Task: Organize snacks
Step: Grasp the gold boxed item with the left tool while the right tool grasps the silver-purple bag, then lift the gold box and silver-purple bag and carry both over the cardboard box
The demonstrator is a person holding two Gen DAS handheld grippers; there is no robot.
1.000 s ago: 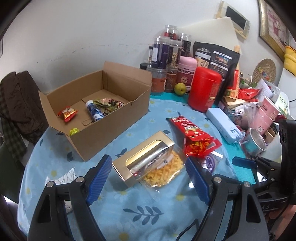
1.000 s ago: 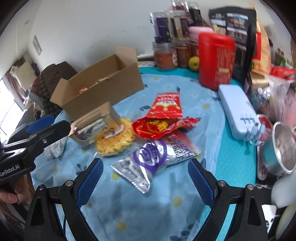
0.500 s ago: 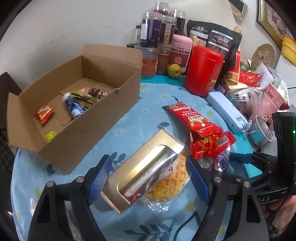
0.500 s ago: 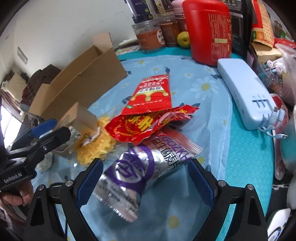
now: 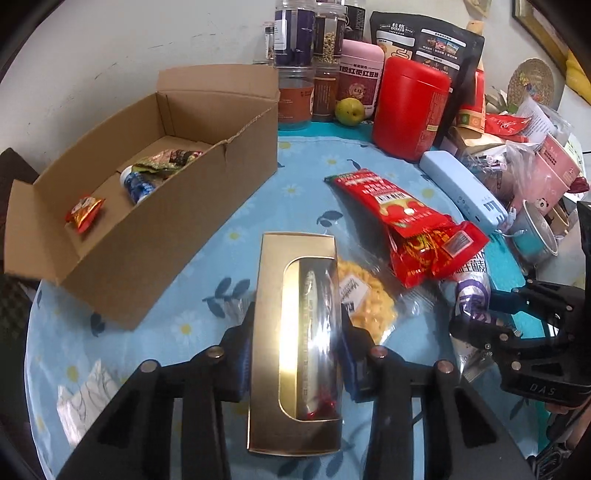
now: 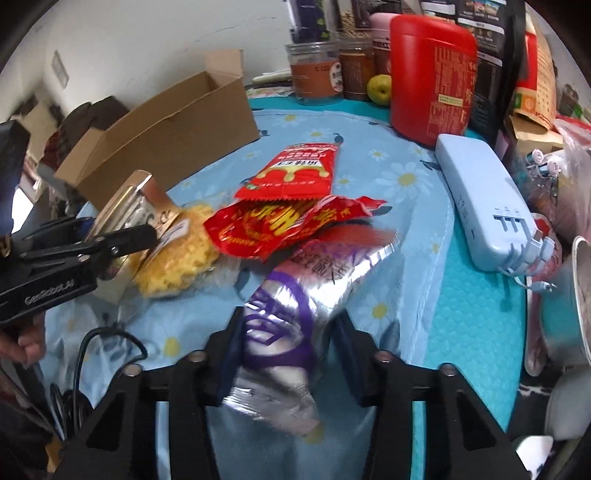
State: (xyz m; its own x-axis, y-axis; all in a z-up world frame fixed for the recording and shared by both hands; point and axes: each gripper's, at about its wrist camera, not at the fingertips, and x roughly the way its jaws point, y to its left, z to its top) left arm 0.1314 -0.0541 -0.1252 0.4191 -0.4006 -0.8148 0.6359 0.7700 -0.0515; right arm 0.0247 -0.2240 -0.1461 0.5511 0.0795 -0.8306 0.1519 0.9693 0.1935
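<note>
A plain white wall (image 5: 110,44) stands behind the table's blue daisy-print cloth (image 5: 207,280).

Right hand-held gripper (image 6: 284,354) apparently clamps silver-purple snack bag (image 6: 295,306).

A lived-in home, at a crowded dining table (image 5: 207,258) under a blue daisy-print cloth. Beyond the left tool (image 5: 295,336), against a plain white wall (image 5: 110,44), stand pantry jars (image 5: 295,33), a red canister (image 5: 410,107) and a green fruit (image 5: 349,110). A framed picture (image 5: 539,29) and woven mat (image 5: 530,86) hang further right; dark clothing (image 6: 88,118) is heaped to the left.
</note>
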